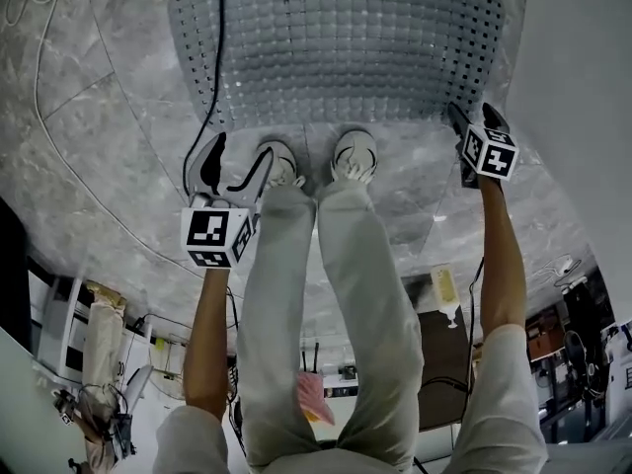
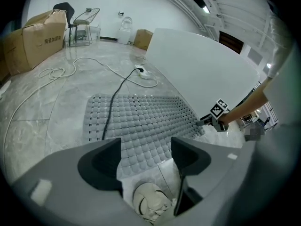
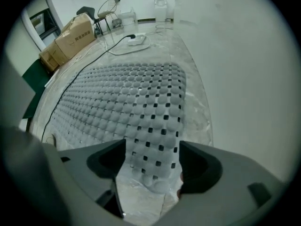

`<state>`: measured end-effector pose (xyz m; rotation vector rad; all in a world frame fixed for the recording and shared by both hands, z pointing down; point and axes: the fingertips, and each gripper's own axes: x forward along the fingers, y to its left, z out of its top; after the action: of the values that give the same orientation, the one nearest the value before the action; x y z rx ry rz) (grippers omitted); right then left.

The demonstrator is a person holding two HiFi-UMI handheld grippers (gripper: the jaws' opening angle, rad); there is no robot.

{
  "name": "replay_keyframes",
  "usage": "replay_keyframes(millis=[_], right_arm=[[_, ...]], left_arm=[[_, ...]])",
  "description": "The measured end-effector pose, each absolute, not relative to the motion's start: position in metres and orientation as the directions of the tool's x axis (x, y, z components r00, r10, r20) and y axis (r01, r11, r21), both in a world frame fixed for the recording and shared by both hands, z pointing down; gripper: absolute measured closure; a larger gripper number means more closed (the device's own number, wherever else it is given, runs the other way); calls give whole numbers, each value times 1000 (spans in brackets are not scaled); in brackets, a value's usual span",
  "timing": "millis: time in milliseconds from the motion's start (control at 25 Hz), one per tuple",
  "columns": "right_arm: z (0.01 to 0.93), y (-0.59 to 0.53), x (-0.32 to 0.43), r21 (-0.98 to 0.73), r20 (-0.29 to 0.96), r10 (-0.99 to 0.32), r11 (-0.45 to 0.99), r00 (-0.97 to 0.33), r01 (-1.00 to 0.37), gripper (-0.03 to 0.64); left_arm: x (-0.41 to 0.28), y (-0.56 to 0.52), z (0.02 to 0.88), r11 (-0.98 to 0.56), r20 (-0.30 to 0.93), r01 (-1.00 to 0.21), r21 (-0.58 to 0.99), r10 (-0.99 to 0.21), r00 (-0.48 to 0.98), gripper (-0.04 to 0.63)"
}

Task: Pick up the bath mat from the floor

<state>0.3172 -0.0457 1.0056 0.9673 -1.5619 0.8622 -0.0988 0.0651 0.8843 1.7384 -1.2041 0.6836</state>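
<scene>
Head view: bath mat (image 1: 336, 47) flat on floor (image 1: 118, 117), unlifted. My left gripper (image 1: 235, 166) and right gripper (image 1: 476, 118): fingers open, empty; grasp remains.

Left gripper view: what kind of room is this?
Probably a workroom or storage space, not a home bathroom: big brown cardboard boxes by the wall, loose white cable across the grey marble-look floor, and a black chair.

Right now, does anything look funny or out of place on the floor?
Yes. A black cable lies across the left part of the bath mat on the floor. It rests on top, so lifting the mat would probably drag it along.
</scene>
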Motion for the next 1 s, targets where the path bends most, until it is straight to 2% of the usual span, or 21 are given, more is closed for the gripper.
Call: replay_keyframes(millis=[200, 600, 1000], right_arm=[[1037, -57, 327, -33, 986, -132, 426, -98, -904, 293], [1048, -61, 326, -60, 991, -83, 453, -109, -890, 293], [1044, -57, 314, -86, 992, -39, 516, -124, -852, 397]], left_arm=[[-92, 76, 904, -92, 824, -925, 369, -428, 371, 273], [-91, 70, 940, -122, 829, -927, 355, -418, 372, 273], [-103, 41, 981, -166, 831, -932, 323, -421, 363, 267]])
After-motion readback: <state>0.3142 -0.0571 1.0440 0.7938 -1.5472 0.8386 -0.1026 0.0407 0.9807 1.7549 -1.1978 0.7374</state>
